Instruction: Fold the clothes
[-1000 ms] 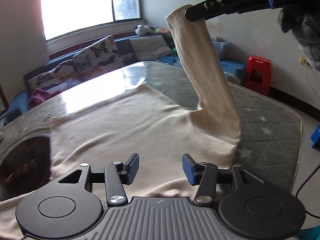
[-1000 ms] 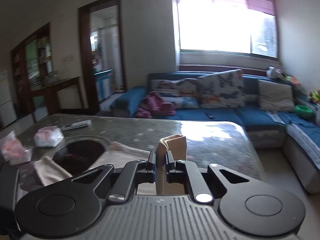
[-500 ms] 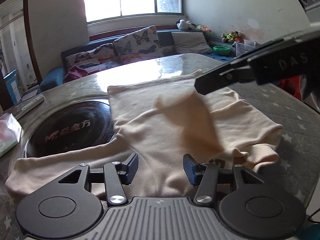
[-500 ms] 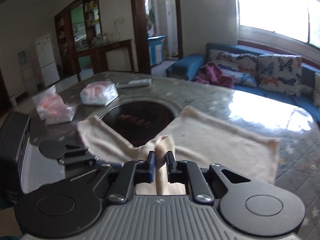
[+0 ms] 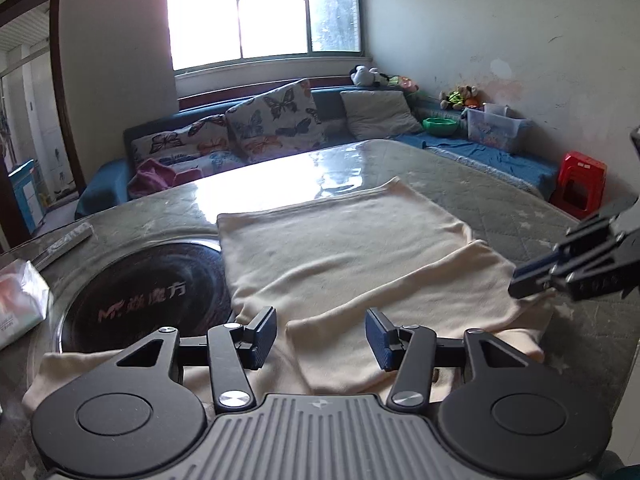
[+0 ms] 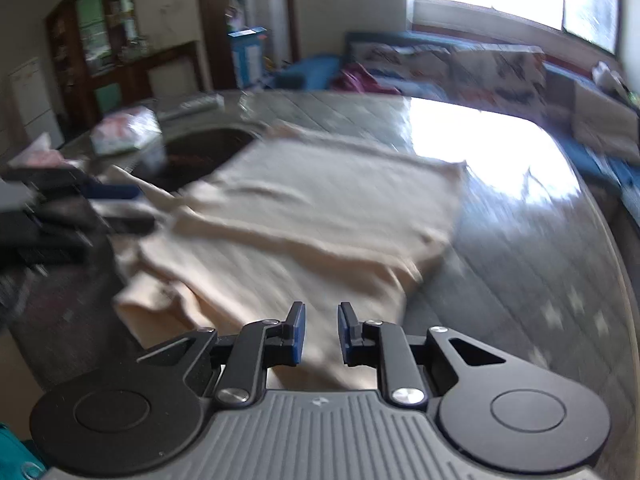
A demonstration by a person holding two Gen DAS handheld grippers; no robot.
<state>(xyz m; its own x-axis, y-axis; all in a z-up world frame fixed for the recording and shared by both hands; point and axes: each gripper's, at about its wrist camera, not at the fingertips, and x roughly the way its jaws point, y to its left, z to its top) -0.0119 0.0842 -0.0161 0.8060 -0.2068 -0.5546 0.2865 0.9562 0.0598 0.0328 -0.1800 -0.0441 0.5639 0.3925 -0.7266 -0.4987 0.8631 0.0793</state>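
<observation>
A cream long-sleeved top [image 5: 340,256] lies flat on the table, its right sleeve folded across the body toward the near edge. It also shows in the right wrist view [image 6: 304,224], blurred. My left gripper [image 5: 321,334] is open and empty just above the garment's near edge. My right gripper [image 6: 321,334] is open and empty over the garment's right side; it shows in the left wrist view [image 5: 532,276] at the right, by the sleeve's fold.
The grey quilted table [image 5: 540,216] has a dark round hotplate [image 5: 148,292] at the left, partly under the garment. A tissue pack [image 5: 16,300] and a remote [image 5: 64,240] lie far left. A sofa [image 5: 256,136] and a red stool [image 5: 580,184] stand beyond.
My right gripper carried the right sleeve down from high in the air, laid it across the body, opened and let go. It has since drawn back to the right.
</observation>
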